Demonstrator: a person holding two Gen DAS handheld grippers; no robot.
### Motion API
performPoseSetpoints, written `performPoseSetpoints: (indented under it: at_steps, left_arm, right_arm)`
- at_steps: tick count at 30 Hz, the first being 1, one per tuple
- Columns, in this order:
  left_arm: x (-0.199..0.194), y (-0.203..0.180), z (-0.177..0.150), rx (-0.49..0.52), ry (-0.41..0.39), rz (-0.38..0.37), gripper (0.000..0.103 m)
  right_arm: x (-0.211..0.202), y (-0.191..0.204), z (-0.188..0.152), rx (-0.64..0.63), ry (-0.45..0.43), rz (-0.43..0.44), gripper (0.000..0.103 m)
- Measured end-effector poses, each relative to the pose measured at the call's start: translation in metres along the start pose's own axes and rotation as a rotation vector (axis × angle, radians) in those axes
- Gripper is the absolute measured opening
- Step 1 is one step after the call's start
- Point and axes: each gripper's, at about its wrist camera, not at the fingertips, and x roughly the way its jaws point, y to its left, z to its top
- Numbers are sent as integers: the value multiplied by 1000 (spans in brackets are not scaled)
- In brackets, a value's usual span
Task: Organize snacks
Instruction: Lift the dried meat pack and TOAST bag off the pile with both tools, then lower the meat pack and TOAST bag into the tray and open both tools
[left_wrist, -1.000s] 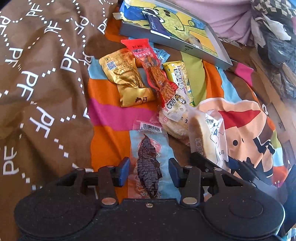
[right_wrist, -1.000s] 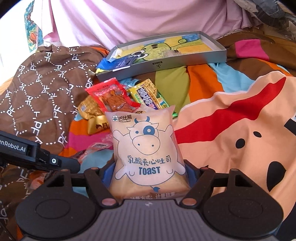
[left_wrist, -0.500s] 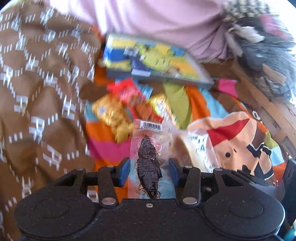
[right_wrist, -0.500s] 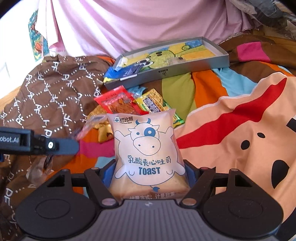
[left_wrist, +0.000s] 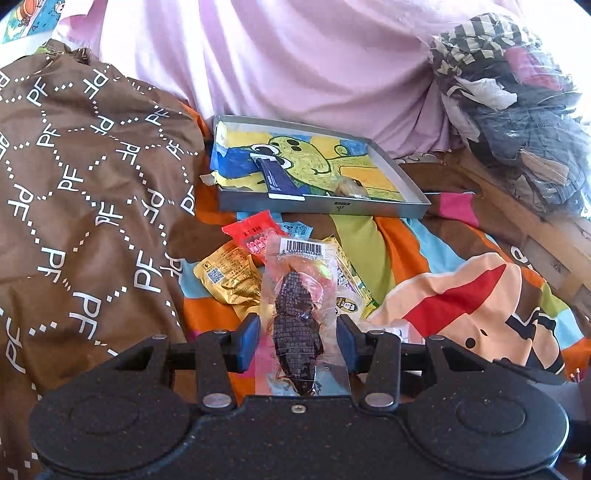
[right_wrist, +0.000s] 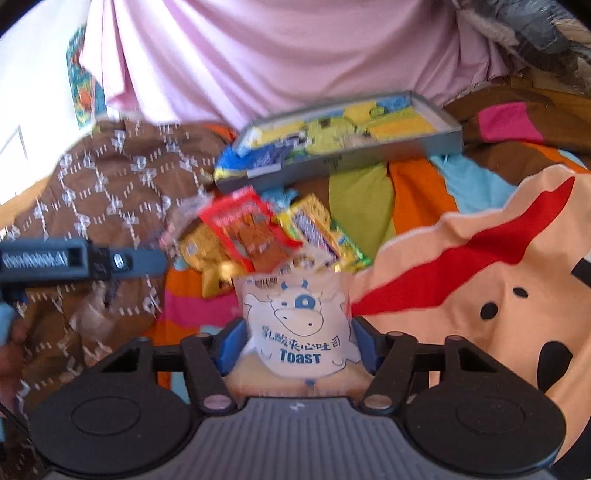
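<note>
Two packets are being carried at once. The left tongs (left_wrist: 298, 338) are closing narrowly on a clear plastic pouch holding a dark dried strip (left_wrist: 300, 314), pads pressing its side edges near the lower end. The right tongs (right_wrist: 297, 345) are standing wider, clamping a puffy white toast bag printed with a blue cow (right_wrist: 299, 325) by both flanks.

Both packets are hanging above the striped cartoon bedspread (left_wrist: 461, 306), short of the shallow grey metal tray lined with a green-and-yellow cartoon sheet (left_wrist: 384, 210). A flat dark-blue packet (left_wrist: 277, 177) and a small pale item I cannot identify are already lying in the tray. A red sachet (left_wrist: 255, 236), a gold foil sachet (left_wrist: 229, 277) and a yellow-green wrapper (right_wrist: 325, 232) are lying in a loose pile on the bedspread just before the tray.

The clear pouch is slick and flimsy, and only its edges are being pinched, so it is likely to fold or slide out. The toast bag is soft; squeezing harder is risking crushed bread. Arriving together, the tongs may be crowding each other at the tray's near wall, or clipping it.

The pouch's long axis is running straight away from the tongs, barcode end leading toward the tray. The toast bag is standing likewise, top seam leading.
</note>
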Motion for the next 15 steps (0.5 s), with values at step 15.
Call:
performPoseSetpoints:
  at_steps: [15]
  left_arm:
    - [3, 0, -2, -2, 20, -13, 47]
  right_arm:
    - [37, 25, 2, -125, 148, -71, 72]
